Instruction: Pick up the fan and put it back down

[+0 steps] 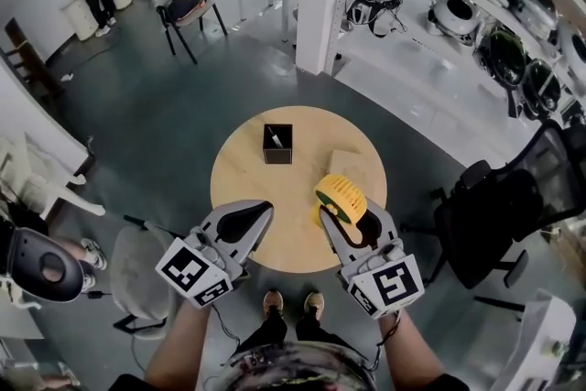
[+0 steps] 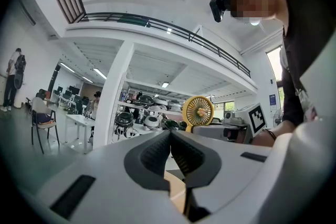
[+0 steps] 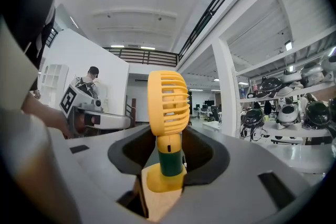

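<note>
Contact with the fan (image 3: 168, 107) is made only by the right gripper (image 3: 169, 157). Its jaws are closed on the green and yellow stem, just below the yellow grille. The fan is held upright, with its head above the jaws and its rounded yellow base hanging beneath them. In the head view, the fan (image 1: 341, 199) is seen at the tip of the right gripper (image 1: 348, 215), over the right part of the round wooden table (image 1: 247, 188) and apparently clear of its top.

The left gripper (image 1: 263, 210) is carried beside the right one, apart from the fan. In the left gripper view its jaws (image 2: 170, 136) are seen pressed together at the tips, with nothing between them. In that view the fan (image 2: 198, 110) appears beyond the jaws and to their right.

Both forearms are stretched forward from the bottom of the head view. The grippers are held roughly level and side by side, pointing away from the person, with the marker cubes turned upward. The person's shoes (image 1: 293, 302) are seen below them at the table's near edge.

An open black box (image 1: 277, 144) is seen on the far part of the table, well apart from the fan. A flat tan piece (image 1: 355, 162) lies just beyond the fan.
</note>
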{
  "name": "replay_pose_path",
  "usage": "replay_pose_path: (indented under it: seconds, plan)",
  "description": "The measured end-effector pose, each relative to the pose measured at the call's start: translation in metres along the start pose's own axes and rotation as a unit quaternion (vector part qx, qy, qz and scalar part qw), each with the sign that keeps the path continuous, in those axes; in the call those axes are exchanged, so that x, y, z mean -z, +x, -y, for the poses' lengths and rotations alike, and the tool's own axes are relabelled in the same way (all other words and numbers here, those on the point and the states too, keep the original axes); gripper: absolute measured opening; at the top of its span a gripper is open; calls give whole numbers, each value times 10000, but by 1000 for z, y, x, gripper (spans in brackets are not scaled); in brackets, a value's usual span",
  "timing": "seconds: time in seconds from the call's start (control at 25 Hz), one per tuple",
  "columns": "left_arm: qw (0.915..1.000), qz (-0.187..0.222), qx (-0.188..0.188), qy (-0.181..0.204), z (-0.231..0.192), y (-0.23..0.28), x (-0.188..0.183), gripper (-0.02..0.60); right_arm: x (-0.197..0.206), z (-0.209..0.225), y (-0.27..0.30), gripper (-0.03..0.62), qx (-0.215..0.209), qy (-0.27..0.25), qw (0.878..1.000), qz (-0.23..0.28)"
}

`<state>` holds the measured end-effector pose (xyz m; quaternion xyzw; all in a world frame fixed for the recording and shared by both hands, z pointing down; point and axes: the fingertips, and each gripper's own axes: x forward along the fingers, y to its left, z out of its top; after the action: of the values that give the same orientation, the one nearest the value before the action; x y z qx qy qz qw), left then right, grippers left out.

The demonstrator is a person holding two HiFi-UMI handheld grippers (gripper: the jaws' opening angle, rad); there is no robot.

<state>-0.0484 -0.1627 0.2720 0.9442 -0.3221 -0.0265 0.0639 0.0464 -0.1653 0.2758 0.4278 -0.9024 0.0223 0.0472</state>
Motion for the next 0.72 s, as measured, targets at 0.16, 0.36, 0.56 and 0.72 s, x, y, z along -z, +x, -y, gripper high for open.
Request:
replay_pose_path:
  seconds: [0.16,0.36,0.56,0.72]
  plan:
    - [10000,-4,43,32,4,1,-6,18,-4,-1,-4,160,6,10,10000,18]
    - [10000,-7,73,36,7,0,-7,18,-5,2,-8,160,42,41,10000,14]
    - [10000,5,69,32,7,-2,-6,18,-4,1,-10,160,52,28,10000,22]
    - [10000,-12,62,32,10,-3,-7,18,-6,-1,-12,160,40,30,10000,22]
